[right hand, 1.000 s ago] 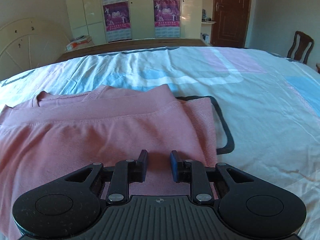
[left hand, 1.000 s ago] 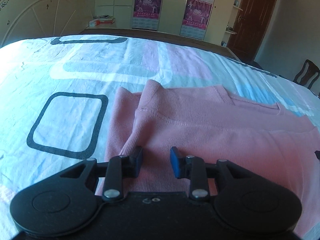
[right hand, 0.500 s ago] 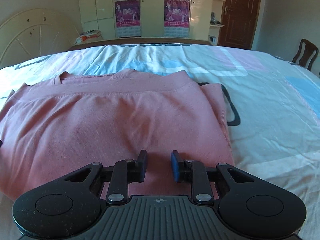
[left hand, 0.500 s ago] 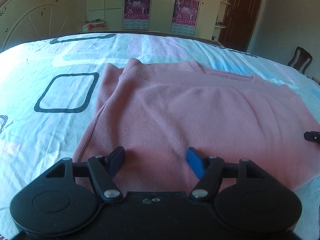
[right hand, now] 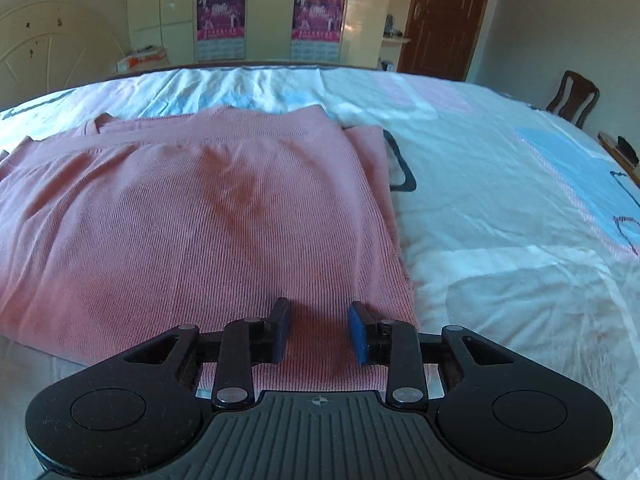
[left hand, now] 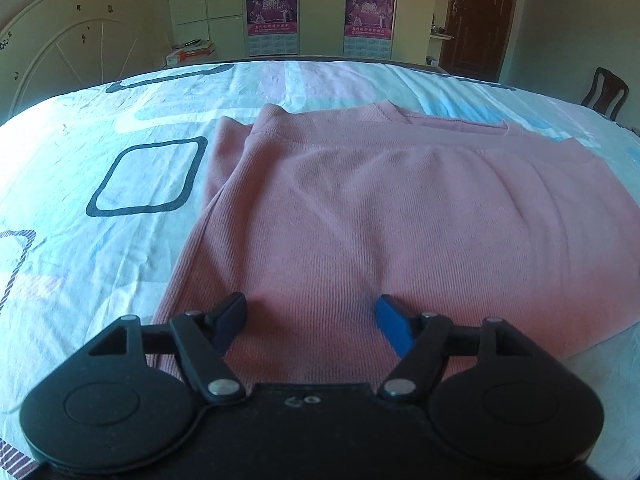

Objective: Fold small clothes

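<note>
The pink sweater [left hand: 400, 216] lies folded flat on the bed sheet [left hand: 80, 152]. At the sweater's near edge on its left side, the left gripper [left hand: 312, 318] has its fingers wide apart, holding nothing. At the near edge on the sweater's right side, the right gripper [right hand: 319, 330] has its fingers apart too, with only the knit fabric [right hand: 200, 216] showing between them.
</note>
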The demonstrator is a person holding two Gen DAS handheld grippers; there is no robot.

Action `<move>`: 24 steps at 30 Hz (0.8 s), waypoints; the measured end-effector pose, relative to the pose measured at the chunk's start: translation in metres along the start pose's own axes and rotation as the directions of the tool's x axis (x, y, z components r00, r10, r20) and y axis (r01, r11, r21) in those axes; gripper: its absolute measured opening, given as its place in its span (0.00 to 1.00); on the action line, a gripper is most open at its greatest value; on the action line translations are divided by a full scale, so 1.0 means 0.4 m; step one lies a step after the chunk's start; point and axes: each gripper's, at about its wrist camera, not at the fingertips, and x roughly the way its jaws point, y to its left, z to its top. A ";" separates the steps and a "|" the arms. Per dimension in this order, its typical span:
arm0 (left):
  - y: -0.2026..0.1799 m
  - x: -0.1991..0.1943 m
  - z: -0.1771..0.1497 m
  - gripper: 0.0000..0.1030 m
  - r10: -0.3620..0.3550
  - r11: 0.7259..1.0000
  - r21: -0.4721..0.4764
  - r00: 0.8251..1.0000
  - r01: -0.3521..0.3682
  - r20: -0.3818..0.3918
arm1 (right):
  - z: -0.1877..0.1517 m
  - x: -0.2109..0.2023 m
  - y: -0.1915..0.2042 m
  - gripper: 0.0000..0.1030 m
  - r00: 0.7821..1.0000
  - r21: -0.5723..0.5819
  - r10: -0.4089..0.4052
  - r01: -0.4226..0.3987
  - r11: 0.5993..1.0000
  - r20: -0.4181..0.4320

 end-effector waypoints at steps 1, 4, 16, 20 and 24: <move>-0.001 0.001 -0.001 0.70 0.001 1.000 0.006 1.000 -0.001 0.000 | -0.001 0.000 0.002 0.33 1.000 0.005 -0.006 0.006 1.000 -0.002; -0.006 0.003 -0.002 0.71 0.004 1.000 0.026 1.000 -0.004 -0.003 | 0.002 0.002 0.009 0.33 1.000 0.026 -0.024 0.024 0.999 -0.018; -0.008 0.017 0.006 0.79 0.021 0.999 0.048 0.999 -0.020 -0.024 | -0.014 0.001 0.021 0.33 0.999 -0.006 -0.048 0.048 0.999 0.013; -0.007 0.018 0.007 0.79 0.025 0.999 0.040 0.999 -0.024 -0.028 | -0.027 -0.002 0.010 0.33 0.999 -0.008 -0.021 0.021 1.000 0.039; -0.012 0.016 0.009 0.81 0.048 0.999 0.024 0.998 -0.047 -0.038 | -0.024 -0.005 0.000 0.33 0.999 -0.018 0.007 -0.007 1.000 0.034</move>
